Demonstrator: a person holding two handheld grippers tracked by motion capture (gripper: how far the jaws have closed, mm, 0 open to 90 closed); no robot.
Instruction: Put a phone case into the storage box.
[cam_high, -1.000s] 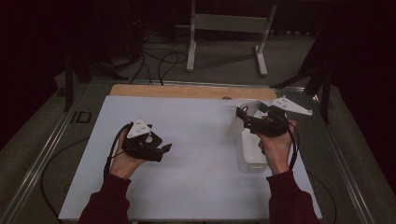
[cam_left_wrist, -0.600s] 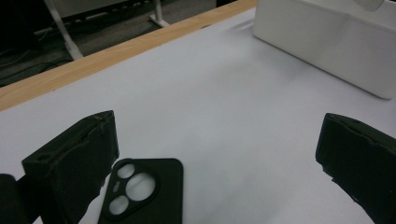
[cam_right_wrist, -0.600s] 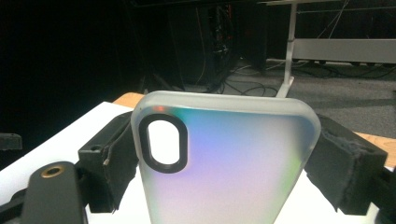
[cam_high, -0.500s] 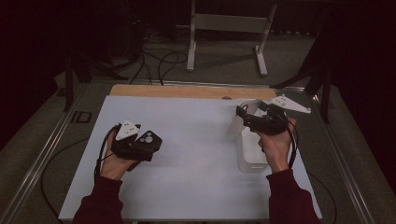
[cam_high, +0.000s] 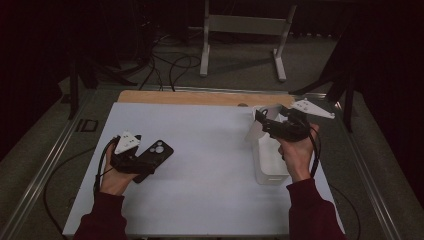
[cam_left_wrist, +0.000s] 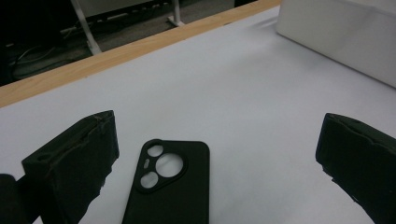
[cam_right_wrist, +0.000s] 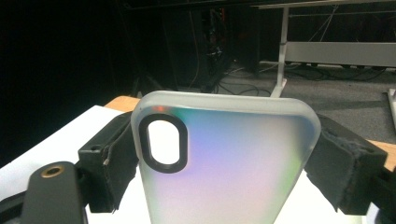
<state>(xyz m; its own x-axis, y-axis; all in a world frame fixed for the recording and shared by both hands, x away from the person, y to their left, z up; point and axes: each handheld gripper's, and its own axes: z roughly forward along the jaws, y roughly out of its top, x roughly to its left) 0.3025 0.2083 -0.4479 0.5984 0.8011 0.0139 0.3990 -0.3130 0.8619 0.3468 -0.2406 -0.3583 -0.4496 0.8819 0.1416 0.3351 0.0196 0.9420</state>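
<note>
One table (cam_high: 210, 150), one white box (cam_high: 270, 162) at its right. Two hand-held grippers: the right hand-held gripper (cam_right_wrist: 224, 158) clamps a frosted case (cam_right_wrist: 224, 163) upright above the box; the left hand-held gripper (cam_left_wrist: 215, 158) stands wide, a black case (cam_left_wrist: 170, 184) flat on the table between its jaws, untouched. Two cases.

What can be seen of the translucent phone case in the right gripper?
The translucent phone case is frosted, milky plastic with an iridescent pink, blue and green sheen, rounded corners and one black-rimmed oval camera opening near its upper left. It stands upright, clamped by its side edges between the padded jaws of the right gripper, raised above the white box at the table's right.
</note>
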